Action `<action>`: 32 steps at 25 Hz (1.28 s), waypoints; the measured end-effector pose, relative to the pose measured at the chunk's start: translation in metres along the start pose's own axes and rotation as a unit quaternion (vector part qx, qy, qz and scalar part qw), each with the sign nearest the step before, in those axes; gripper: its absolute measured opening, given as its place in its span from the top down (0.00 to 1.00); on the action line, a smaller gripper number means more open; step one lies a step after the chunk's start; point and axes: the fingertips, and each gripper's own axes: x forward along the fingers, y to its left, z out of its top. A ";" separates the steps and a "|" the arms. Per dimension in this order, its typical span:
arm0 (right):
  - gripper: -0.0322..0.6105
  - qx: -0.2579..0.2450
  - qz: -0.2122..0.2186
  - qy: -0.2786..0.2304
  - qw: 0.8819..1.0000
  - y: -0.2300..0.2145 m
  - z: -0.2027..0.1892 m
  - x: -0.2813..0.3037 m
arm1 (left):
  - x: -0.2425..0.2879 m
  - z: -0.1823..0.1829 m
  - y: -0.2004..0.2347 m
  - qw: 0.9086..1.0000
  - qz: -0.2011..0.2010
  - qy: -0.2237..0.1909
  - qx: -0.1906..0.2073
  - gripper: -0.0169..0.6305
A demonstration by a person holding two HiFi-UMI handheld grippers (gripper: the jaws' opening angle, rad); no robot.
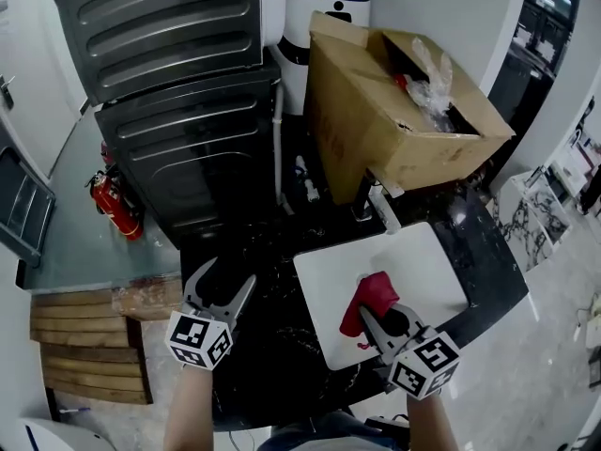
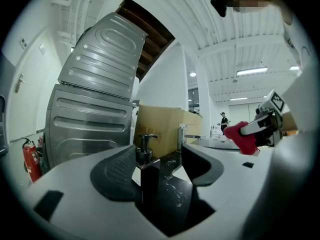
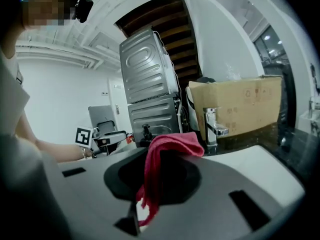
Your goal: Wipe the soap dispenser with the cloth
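Observation:
The soap dispenser (image 2: 146, 170), a dark square bottle with a pump head, stands on the black counter between the jaws of my left gripper (image 2: 157, 156). It is close to the left pad, with a gap to the right pad, so the jaws are open. The right gripper view shows the same dispenser (image 3: 146, 131) far off. In the head view my left gripper (image 1: 225, 276) is at lower left, and the bottle is too dark to make out. My right gripper (image 1: 381, 314) is shut on a red cloth (image 1: 372, 294) over the white basin; the cloth (image 3: 161, 156) drapes over its jaws.
A white basin (image 1: 423, 256) with a chrome tap (image 1: 379, 201) sits in the black marble counter (image 1: 268, 346). Behind it are an open cardboard box (image 1: 376, 111) and stacked grey machines (image 1: 188, 111). A red fire extinguisher (image 1: 117, 205) and wooden slats (image 1: 80, 341) are on the floor at left.

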 end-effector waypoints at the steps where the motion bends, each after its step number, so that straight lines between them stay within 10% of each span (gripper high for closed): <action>1: 0.87 -0.001 -0.002 -0.002 1.000 0.007 -0.001 -0.004 | -0.012 -0.002 -0.005 1.000 0.001 0.004 0.001 0.52; 5: 0.87 -0.010 -0.008 -0.007 1.000 0.033 -0.007 -0.019 | -0.052 -0.006 -0.016 0.999 0.018 -0.003 -0.035 0.95; 32: 0.87 -0.127 -0.034 -0.135 0.982 0.078 0.073 -0.126 | -0.158 0.110 -0.128 0.987 0.073 -0.143 -0.016 0.95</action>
